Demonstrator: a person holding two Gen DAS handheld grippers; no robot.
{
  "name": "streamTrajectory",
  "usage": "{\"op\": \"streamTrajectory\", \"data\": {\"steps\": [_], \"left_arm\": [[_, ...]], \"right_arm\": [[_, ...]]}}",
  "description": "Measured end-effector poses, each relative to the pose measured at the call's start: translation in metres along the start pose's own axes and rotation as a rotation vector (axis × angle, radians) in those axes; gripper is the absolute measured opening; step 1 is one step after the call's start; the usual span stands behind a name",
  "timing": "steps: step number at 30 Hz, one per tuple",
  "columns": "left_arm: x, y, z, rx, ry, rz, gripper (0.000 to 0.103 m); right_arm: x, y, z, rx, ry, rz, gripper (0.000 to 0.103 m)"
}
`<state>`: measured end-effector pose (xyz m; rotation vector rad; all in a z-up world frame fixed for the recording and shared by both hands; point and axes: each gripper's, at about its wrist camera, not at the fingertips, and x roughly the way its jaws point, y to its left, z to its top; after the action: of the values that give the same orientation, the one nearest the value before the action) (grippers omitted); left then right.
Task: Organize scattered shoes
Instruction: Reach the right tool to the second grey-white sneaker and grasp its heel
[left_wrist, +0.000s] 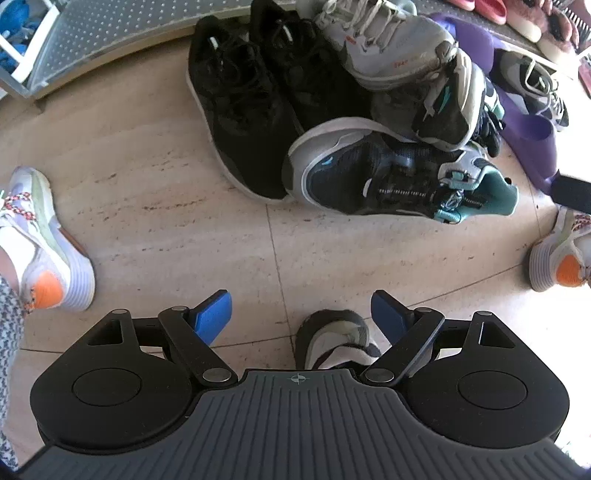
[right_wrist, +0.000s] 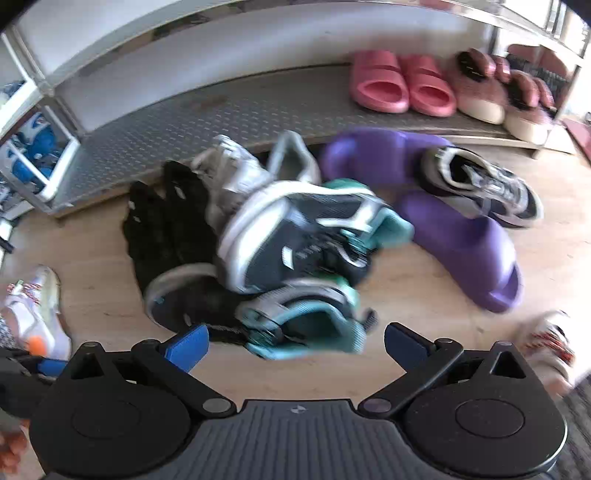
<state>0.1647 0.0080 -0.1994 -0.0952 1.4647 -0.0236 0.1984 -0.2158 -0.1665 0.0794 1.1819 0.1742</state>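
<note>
A heap of shoes lies on the tiled floor in front of a low metal rack shelf (right_wrist: 221, 114). It holds two black sneakers (left_wrist: 240, 103), two navy-and-teal sneakers (left_wrist: 399, 177) (right_wrist: 295, 240), a grey-white sneaker (left_wrist: 388, 44), two purple slides (right_wrist: 465, 247) and a dark sneaker (right_wrist: 484, 184). My left gripper (left_wrist: 301, 317) is open and empty above the floor, with a grey shoe (left_wrist: 332, 343) just below its jaws. My right gripper (right_wrist: 295, 345) is open and empty, right over the nearest teal sneaker (right_wrist: 306, 321).
Pink slides (right_wrist: 402, 85) and furry pink slippers (right_wrist: 491, 88) sit on the rack shelf. The person's white-and-orange sneakers stand at the left (left_wrist: 40, 243) and right (left_wrist: 565, 254). A white frame with blue items (right_wrist: 33, 147) stands at the far left.
</note>
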Motion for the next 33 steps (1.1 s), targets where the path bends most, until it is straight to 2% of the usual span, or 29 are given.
{"op": "streamTrajectory", "data": {"steps": [4,8,14,22,25,29,33], "left_arm": [[-0.001,-0.001,0.004,0.010,-0.015,0.006,0.087],[-0.002,-0.001,0.008,0.009,-0.022,0.010,0.087],[0.002,-0.015,0.014,0.065,-0.028,0.017,0.087],[0.008,-0.036,0.020,0.111,-0.022,0.008,0.087],[0.012,-0.039,0.019,0.139,0.002,0.013,0.087],[0.032,-0.039,0.008,0.207,0.113,0.087,0.087],[0.033,-0.036,0.007,0.185,0.118,0.080,0.087]], "right_arm": [[0.011,0.009,0.015,-0.020,-0.040,0.045,0.102],[0.025,0.016,0.021,-0.040,-0.016,-0.003,0.102],[0.023,-0.035,0.024,0.084,-0.033,-0.103,0.102],[0.017,-0.082,0.015,0.087,-0.019,-0.165,0.102],[0.018,-0.090,0.012,0.078,0.010,-0.167,0.102],[0.019,-0.088,0.013,0.033,0.000,-0.180,0.101],[0.020,-0.086,0.014,-0.011,-0.009,-0.192,0.101]]}}
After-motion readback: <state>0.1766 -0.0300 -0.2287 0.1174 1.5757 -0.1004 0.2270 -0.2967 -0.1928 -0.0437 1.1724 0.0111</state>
